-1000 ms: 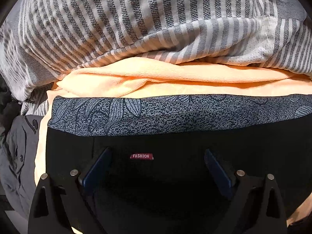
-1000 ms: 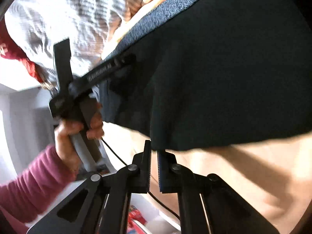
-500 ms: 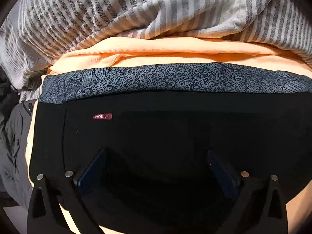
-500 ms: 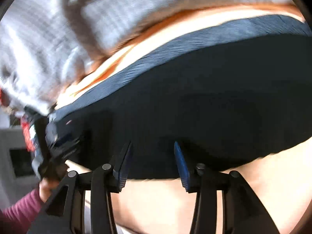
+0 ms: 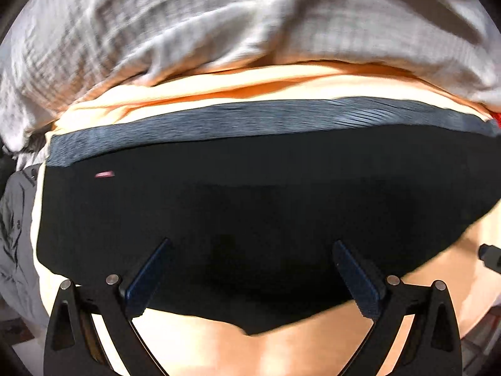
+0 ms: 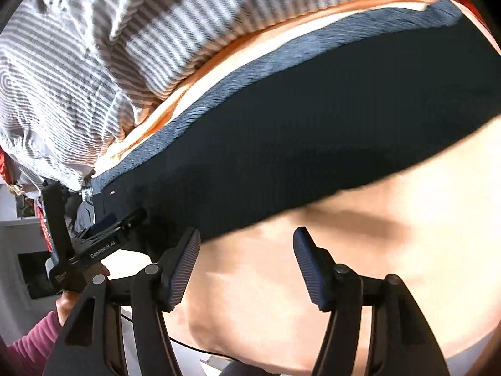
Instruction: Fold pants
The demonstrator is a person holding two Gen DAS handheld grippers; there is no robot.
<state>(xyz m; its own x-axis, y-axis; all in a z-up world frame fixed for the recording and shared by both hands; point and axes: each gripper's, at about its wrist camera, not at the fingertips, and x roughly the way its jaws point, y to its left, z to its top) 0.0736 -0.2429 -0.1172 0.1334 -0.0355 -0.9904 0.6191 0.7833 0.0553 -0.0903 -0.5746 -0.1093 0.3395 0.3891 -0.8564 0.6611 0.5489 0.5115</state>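
The black pants (image 5: 250,194) lie folded flat on a peach sheet (image 5: 200,344), with the grey-blue patterned waistband (image 5: 250,119) on the far side and a small pink label (image 5: 105,174) at the left. My left gripper (image 5: 250,269) hangs open and wide over the pants' near edge, holding nothing. In the right wrist view the pants (image 6: 313,131) run across the upper right. My right gripper (image 6: 247,250) is over the bare sheet just short of the pants' edge; its jaws are opening and nothing is between them. The left gripper (image 6: 122,219) shows at the left, held by a hand in a pink sleeve.
A grey-and-white striped blanket (image 6: 109,47) is heaped along the far side behind the pants. A grey garment (image 5: 15,219) lies at the left edge of the sheet. Something red (image 6: 3,169) and room furniture show at the far left beyond the bed.
My right gripper, shut at the pants' near edge a second ago, has opened and drawn back over the sheet. My left gripper has pulled back, so the whole folded pants show now.
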